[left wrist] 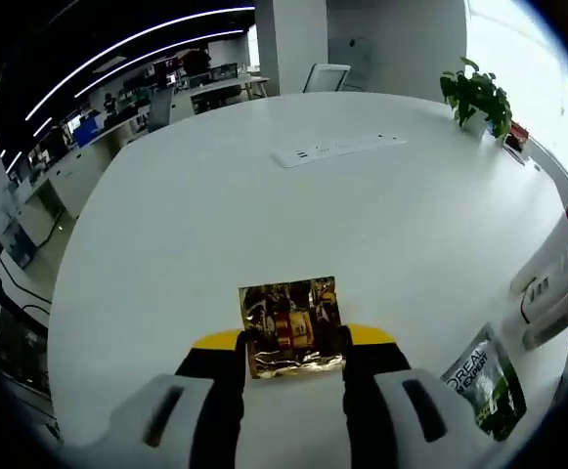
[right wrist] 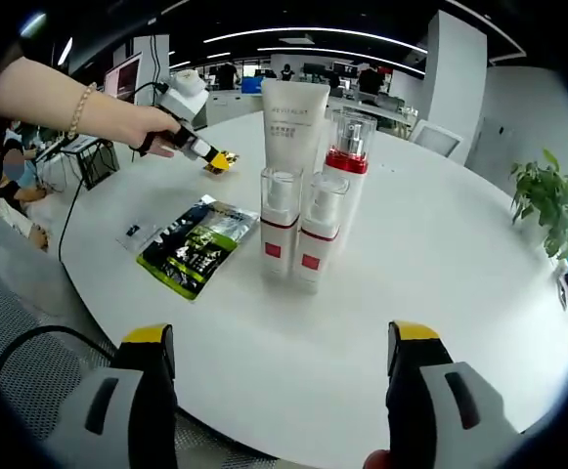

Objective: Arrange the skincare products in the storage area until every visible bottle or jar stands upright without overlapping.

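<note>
1. In the left gripper view, the left gripper (left wrist: 295, 354) has its two black, yellow-tipped jaws pinching a small gold foil packet (left wrist: 291, 326), which sits between them just above the white table (left wrist: 264, 215).
2. To the lower right of that view lies a flat green and black sachet (left wrist: 486, 381) on the table; just beyond it the white bottles (left wrist: 557, 283) show at the edge, lying sideways in the tilted picture.
3. Far across the table lie a white power strip (left wrist: 337, 149) and, near the far rim, a potted plant (left wrist: 479, 96).
4. In the right gripper view, the right gripper (right wrist: 282, 366) has its jaws spread wide apart with nothing between them, hanging over the near edge of the table (right wrist: 430, 244).
5. Ahead of it the skincare products stand upright in a tight cluster: two small white pump bottles (right wrist: 300, 230) with red labels in front, side by side and touching, a taller bottle with a red collar (right wrist: 347, 161) behind the right one, and a white tube (right wrist: 295, 122) standing behind the left one.
6. The sachet (right wrist: 194, 247) lies flat just left of the cluster.
7. Further left, a person's hand (right wrist: 152, 127) holds the left gripper (right wrist: 215, 161) low over the table, well apart from the bottles.
</note>
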The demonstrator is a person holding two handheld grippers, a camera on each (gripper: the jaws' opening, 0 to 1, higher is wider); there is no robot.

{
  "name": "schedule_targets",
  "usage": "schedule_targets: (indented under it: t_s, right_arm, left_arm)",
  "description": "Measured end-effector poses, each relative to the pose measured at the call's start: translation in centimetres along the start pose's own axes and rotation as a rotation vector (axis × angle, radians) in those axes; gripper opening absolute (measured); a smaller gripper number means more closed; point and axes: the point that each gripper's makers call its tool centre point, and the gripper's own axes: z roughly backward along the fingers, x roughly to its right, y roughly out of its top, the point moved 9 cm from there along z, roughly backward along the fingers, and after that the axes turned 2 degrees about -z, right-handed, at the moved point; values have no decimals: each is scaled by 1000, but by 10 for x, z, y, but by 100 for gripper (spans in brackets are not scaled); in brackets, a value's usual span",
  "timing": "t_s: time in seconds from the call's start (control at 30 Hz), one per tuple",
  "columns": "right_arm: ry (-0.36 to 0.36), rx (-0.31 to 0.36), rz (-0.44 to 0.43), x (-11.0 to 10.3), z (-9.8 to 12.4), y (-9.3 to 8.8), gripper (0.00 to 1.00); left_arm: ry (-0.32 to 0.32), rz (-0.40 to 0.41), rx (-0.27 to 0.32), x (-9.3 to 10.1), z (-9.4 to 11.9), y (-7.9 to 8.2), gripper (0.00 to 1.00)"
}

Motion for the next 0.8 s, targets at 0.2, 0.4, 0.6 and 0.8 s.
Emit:
schedule_targets:
  t_s: [0.2,0.4,0.6,0.8]
  right_arm:
    - [2,16,6,0,1,0,90]
    - [0,35,11,-1,3,2,90]
    - [0,51,22,-3,9,6,90]
    - [11,60,32,-4,8,8,90]
  left_arm:
    - [-18,-36,38,2,15,4,38]
    - [-53,-89,58,8,27,1,38]
    - [-74,-118,74,10,51,2,38]
    - [-88,-143,95,16,77,-5,38]
